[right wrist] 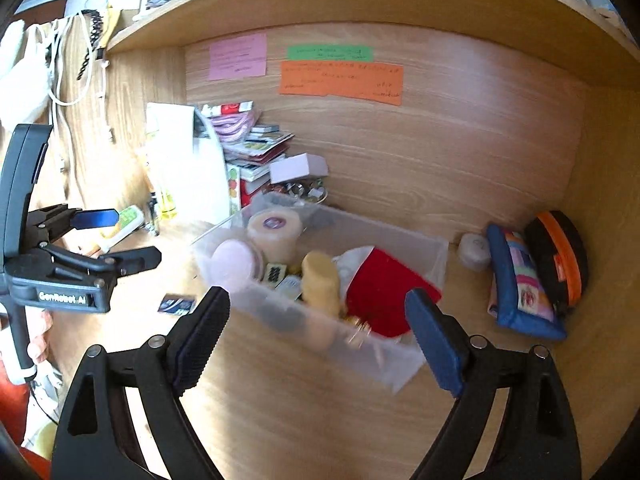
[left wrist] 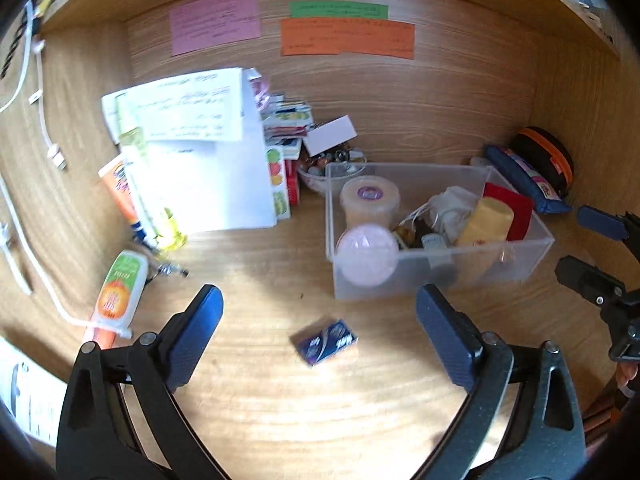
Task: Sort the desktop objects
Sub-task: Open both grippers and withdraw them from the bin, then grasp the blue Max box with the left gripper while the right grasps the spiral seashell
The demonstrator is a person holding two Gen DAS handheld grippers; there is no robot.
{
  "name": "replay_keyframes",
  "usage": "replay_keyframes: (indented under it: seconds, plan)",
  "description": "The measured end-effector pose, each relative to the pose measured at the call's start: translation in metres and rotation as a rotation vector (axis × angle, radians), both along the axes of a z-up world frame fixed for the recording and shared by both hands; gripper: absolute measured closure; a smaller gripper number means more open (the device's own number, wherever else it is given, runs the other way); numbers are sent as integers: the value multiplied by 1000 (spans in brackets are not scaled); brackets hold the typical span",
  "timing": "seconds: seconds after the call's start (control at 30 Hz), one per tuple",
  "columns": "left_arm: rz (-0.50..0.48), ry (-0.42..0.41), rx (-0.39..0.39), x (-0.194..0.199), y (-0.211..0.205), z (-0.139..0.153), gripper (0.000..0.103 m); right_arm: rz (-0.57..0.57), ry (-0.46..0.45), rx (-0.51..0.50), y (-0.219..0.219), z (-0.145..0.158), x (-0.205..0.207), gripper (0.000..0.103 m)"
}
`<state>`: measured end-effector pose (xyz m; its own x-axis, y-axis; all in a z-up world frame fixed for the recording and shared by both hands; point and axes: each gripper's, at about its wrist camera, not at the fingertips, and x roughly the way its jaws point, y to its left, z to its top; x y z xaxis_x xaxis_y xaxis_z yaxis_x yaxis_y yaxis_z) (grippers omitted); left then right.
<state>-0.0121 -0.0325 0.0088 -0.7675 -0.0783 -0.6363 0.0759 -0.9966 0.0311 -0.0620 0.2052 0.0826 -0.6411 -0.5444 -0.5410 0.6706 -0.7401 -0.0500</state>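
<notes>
The little blue box (left wrist: 324, 342) lies flat on the counter (left wrist: 320, 408) between the left gripper (left wrist: 320, 332) jaws—both grippers spread wide and empty; go straight down, pinch its short sides, then lift it to the clear bin (left wrist: 440, 272).

One clear plastic bin (left wrist: 532, 254) sits on the tabletop (left wrist: 280, 392), and seven things can be counted in it — one pink ball (left wrist: 366, 254), one round tub with a purple label (left wrist: 370, 200), one yellow cylinder (left wrist: 486, 222), one red pouch (left wrist: 516, 208), one white cloth bag (left wrist: 452, 204), one small dark bottle (left wrist: 434, 240), one patterned tile (right wrist: 275, 273). Outside it: one small blue packet (left wrist: 324, 342), one orange-and-green tube (left wrist: 118, 294), two zip cases — one blue (right wrist: 520, 284), one black with an orange zip (right wrist: 560, 256). Three coloured notes are on the back wall: one pink (left wrist: 214, 20), one green (left wrist: 338, 10), one orange (left wrist: 346, 38). Two tools: left (left wrist: 320, 336), right (right wrist: 318, 338).
</notes>
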Motion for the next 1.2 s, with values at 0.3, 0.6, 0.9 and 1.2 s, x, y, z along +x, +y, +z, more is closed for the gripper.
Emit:
replay_keyframes:
  seconds: [0.3, 0.6, 0.9, 1.2]
  plan:
    - [30, -41, 27, 37, -14, -20, 4, 11, -45, 1, -4, -32, 50, 15]
    - [66, -94, 83, 61, -28, -47, 4, 85, -130, -49, -10, -68, 91, 21]
    - [56, -168, 108, 59, -29, -74, 4, 161, -233, 42, -36, -111, 103, 65]
    - [14, -203, 118, 33, -24, -79, 4, 147, -204, 53, -32, -113, 101, 72]
